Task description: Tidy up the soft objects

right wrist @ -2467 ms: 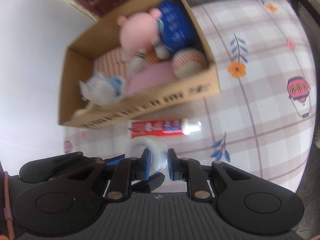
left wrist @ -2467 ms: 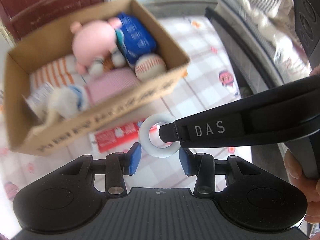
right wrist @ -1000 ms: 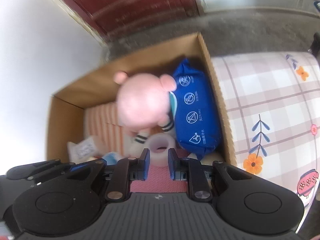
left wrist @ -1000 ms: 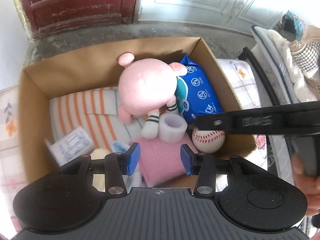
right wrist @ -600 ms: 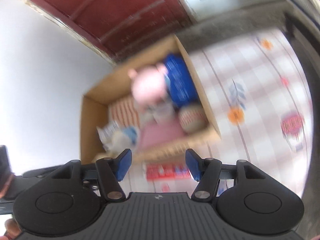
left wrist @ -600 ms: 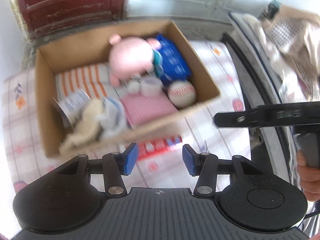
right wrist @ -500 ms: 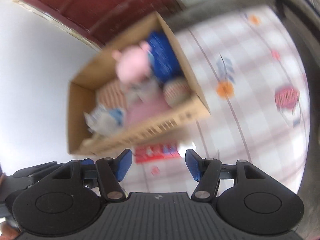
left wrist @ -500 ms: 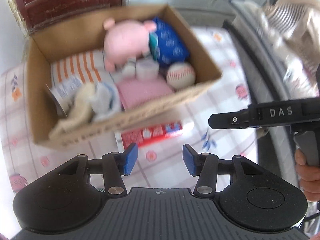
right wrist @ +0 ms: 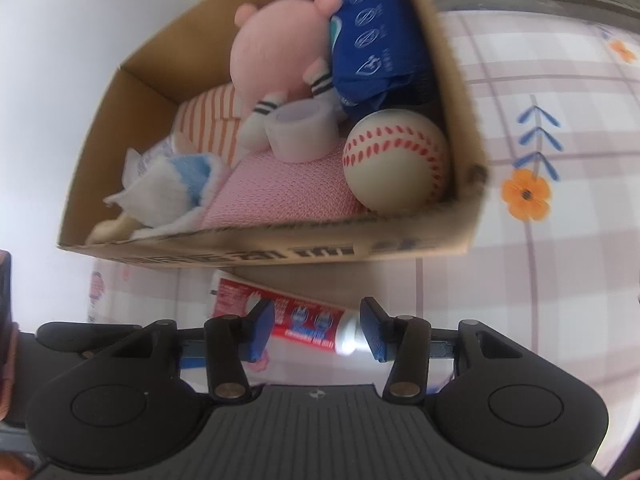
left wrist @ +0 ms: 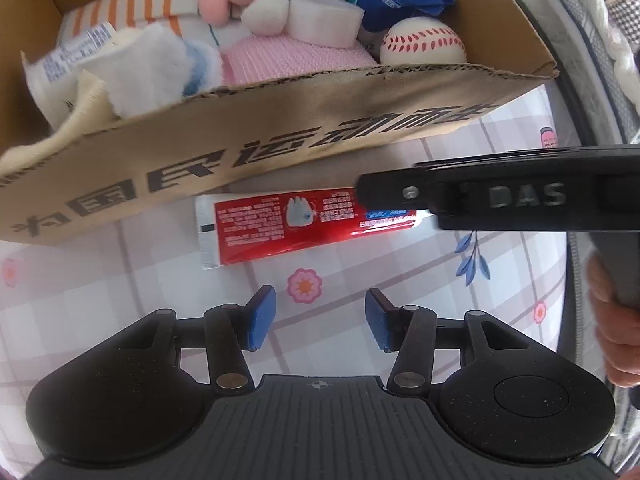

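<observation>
Box: brown cardboard box with black printed characters on its near wall stands on the surface, which has a white cloth with a pink check and small flowers.
Box contents: pink plush toy with striped socks, blue plastic pack of wipes, white roll of tape, white baseball with red stitches, pink knitted cloth, white and orange striped cloth, white fluffy cloth with a blue edge and a small white printed packet.
Tape position: the roll lies on the pink cloth, touching the foot of the plush toy, just beside the baseball.
Toothpaste: red toothpaste tube with a white cap lies flat on the surface just in front of the box, outside it.
Left gripper: it hangs above the checked cloth, near the tube; its blue fingers are about half open and hold nothing.
Right gripper: it is low over the cap end of the tube; the fingers stand on both sides of that end and are closing, but the pads do not press on it.
Right hand: it holds the handle of the right gripper, at the right edge of the left wrist view.
</observation>
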`<state>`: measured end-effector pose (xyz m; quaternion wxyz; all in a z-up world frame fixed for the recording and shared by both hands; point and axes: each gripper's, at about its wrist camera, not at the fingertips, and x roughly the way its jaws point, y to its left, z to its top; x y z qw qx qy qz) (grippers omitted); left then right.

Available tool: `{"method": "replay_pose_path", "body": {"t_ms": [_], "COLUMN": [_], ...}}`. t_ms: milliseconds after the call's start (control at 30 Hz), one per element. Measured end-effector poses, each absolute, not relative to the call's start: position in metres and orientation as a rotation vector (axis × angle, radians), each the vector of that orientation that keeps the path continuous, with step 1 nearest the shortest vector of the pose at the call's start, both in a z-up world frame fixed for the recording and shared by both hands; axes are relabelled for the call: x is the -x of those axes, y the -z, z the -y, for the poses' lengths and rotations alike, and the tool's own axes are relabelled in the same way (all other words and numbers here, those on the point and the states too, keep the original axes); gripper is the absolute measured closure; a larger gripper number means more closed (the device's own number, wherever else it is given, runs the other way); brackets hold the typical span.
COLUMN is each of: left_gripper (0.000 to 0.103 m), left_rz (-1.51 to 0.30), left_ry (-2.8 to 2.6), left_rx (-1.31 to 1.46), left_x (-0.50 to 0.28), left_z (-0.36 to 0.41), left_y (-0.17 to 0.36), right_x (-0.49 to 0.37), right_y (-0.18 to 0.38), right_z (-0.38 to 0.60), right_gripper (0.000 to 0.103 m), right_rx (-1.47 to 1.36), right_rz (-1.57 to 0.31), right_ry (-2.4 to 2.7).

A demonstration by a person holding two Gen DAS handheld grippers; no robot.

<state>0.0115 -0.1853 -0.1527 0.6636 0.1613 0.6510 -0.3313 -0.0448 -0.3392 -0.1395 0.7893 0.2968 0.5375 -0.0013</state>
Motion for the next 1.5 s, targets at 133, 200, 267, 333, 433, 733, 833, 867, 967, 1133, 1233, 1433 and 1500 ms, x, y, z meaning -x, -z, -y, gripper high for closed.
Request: {"method": "replay_pose_path", "body": {"t_ms": [133,200,267,333,433,733,833,867,967,1133,1233,1433,1500], "left_gripper": [0.054,0.054,0.054,0.054,0.054,0.054,0.054,0.054,0.054,0.054,0.054,0.053,0.053], "left_rz": [-1.52,-1.527,-1.534,-1.544,-1.557,-1.581,-1.579,-1.582,-1.58,-1.577,-1.589,-1.601,-1.608], "left_ry": [0.759,0.768,0.781,0.79,0.795,0.784,0.788,0.79,0.79,0.769,0.768,0.744,0.728], "left_rx": [-0.327,-0.331,-0.336,-0.348,-0.375,-0.325,-0.318,-0.314,-0.318,-0.331,-0.303,-0.315,-0.324], "left_x": [-0.012,-0.009,-0.005,-0.001,0.003,0.0,0.0,0.001,0.003,0.004,0.002,0.001,0.001], "left_z": [0.184,0.183,0.18,0.177,0.173,0.175,0.176,0.176,0.177,0.169,0.164,0.159,0.158], "left_y": [0.156,0.154,0.152,0.152,0.154,0.157,0.153,0.152,0.151,0.144,0.141,0.144,0.146], "right_x": [0.041,0.048,0.055,0.064,0.072,0.048,0.04,0.04,0.041,0.043,0.044,0.048,0.051], "right_y": [0.15,0.153,0.158,0.162,0.166,0.157,0.163,0.165,0.163,0.166,0.165,0.171,0.171], "right_z": [0.34,0.341,0.337,0.331,0.324,0.327,0.323,0.32,0.317,0.317,0.318,0.313,0.314], "right_gripper": [0.057,0.06,0.061,0.062,0.062,0.062,0.064,0.064,0.068,0.074,0.074,0.074,0.074], "right_rx": [-0.681,-0.72,-0.759,-0.801,-0.851,-0.829,-0.842,-0.852,-0.844,-0.864,-0.863,-0.931,-0.942], "right_rz": [-1.209,-1.243,-1.278,-1.311,-1.35,-1.288,-1.313,-1.326,-1.338,-1.364,-1.367,-1.381,-1.383], "right_ry": [-0.023,-0.034,-0.051,-0.071,-0.101,-0.113,-0.13,-0.132,-0.125,-0.11,-0.105,-0.066,-0.053]}}
